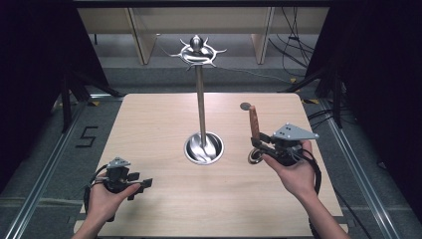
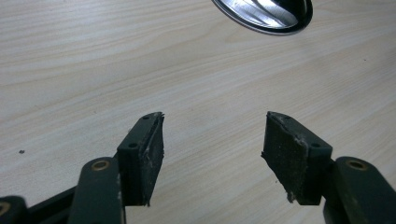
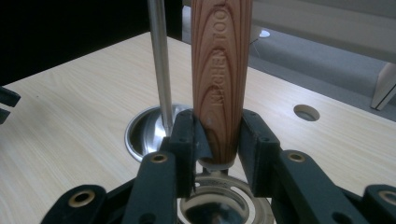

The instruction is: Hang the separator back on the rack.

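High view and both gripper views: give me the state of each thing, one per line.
Left tongs: open, nothing between them, low over the table.
Right tongs: shut on the wooden-handled utensil.
Wooden-handled utensil: held upright, metal end down.
Utensil stand: upright, hooks bare.

Bench [image 1: 164, 209]: pale wood-grain top, matt, smooth. Stand [image 1: 201, 107]: polished metal pole, mirror-glossy round base. Utensil handle [image 3: 220, 79]: reddish wood, strong grain, satin finish (letters pressed in); shiny metal ring below. Left tool [image 2: 212, 154]: matt black plastic, pads rough, frayed at edges.
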